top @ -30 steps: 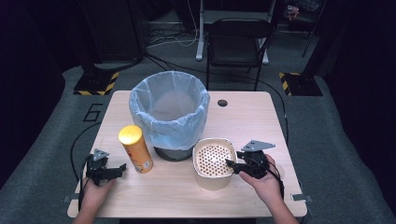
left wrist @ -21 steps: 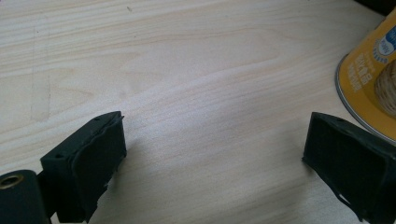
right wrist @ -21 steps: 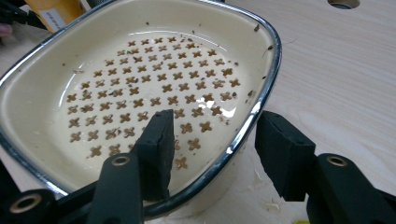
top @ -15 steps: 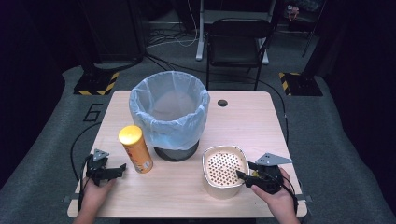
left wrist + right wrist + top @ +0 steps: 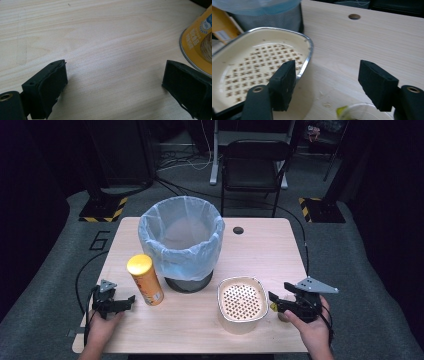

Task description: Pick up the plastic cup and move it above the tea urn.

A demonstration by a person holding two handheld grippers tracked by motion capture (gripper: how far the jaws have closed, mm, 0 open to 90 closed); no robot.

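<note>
Now right gripper [image 5: 278, 302] opening — beside strainer bowl [image 5: 241, 304]

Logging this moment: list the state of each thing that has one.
Bin: upright, lined with a blue bag.
Yellow can: upright, lid on.
Cream tray: flat on the table, free.
Left tool: open, empty.
Right tool: jaws just opened, nothing between them.

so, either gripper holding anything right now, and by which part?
Nothing held. Right gripper has just opened, off the cream tray's rim; left gripper open beside the yellow can.
</note>
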